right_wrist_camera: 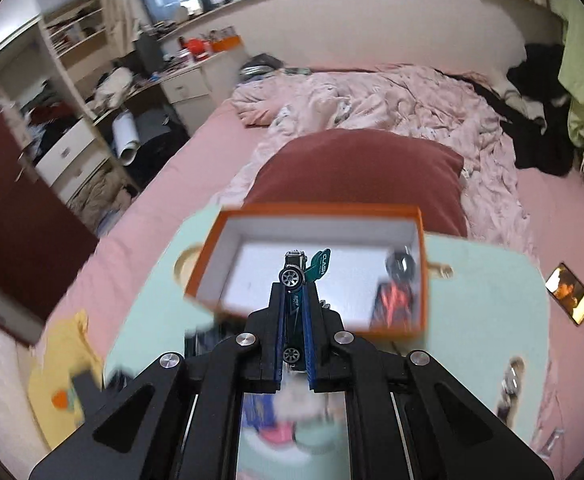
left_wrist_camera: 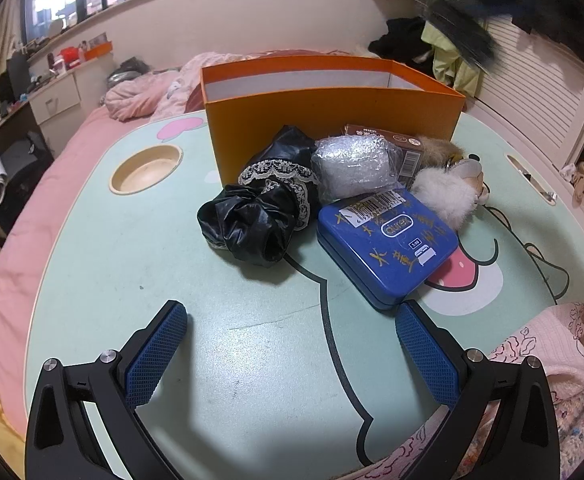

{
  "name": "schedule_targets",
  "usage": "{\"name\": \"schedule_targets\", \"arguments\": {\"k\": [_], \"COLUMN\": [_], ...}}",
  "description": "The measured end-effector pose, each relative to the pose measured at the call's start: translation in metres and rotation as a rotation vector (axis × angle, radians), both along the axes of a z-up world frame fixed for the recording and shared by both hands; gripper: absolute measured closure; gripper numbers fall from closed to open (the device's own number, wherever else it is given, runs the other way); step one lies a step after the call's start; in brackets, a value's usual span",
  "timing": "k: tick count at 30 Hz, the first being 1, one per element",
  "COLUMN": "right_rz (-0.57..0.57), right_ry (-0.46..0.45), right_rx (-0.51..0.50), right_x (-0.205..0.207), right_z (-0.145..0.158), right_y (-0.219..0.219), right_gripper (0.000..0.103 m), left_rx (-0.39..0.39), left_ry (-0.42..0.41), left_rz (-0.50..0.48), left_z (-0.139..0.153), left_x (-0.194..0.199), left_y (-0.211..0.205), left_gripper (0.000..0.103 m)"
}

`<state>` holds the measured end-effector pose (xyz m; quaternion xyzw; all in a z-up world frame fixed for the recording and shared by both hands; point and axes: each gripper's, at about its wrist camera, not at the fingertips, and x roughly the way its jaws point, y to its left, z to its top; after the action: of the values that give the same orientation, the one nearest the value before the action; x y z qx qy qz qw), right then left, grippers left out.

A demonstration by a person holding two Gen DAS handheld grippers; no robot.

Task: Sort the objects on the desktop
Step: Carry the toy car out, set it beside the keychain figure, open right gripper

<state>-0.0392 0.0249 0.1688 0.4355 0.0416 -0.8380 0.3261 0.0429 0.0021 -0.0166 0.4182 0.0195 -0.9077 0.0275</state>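
Right wrist view: right gripper is clamping a toy car, jaws closed tight, hanging above the orange box. Left gripper is sitting wide open, empty, near the blue tin in front of the box.

Behind the mint-green lap table: a pink bed sheet, a dark red pillow, a crumpled pink quilt. Left of the bed, a cluttered white desk. Right, on the sheet, a lit phone.
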Motion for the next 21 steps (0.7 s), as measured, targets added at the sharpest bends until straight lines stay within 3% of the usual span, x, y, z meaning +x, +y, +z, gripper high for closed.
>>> {"name": "schedule_targets", "arguments": {"k": [4, 9, 13, 17, 19, 21], "right_rz": [-0.034, -0.103, -0.09, -0.148, -0.126, -0.105], "right_ry": [-0.032, -0.14, -0.139, -0.011, 0.053, 0.113], "right_rx": [0.05, 0.046, -0.032, -0.1, -0.078, -0.014], "right_x": [0.026, 0.012, 0.002, 0.02, 0.04, 0.062], "right_z": [-0.04, -0.093, -0.098, -0.081, -0.081, -0.089], "right_y": [0.034, 0.054, 0.043, 0.051, 0.05, 0.049], "right_gripper": [0.094, 0.094, 0.09, 0.066, 0.042, 0.04], "left_rx": [0.0, 0.0, 0.001, 0.0, 0.0, 0.0], "left_ry": [0.0, 0.001, 0.002, 0.001, 0.002, 0.002], "left_rz": [0.0, -0.001, -0.001, -0.001, -0.001, -0.001], "left_z": [0.0, 0.0, 0.0, 0.0, 0.0, 0.0], "left_x": [0.0, 0.0, 0.001, 0.0, 0.0, 0.001], "left_y": [0.0, -0.001, -0.002, -0.002, -0.002, -0.002], "left_gripper": [0.0, 0.0, 0.0, 0.0, 0.0, 0.0]}}
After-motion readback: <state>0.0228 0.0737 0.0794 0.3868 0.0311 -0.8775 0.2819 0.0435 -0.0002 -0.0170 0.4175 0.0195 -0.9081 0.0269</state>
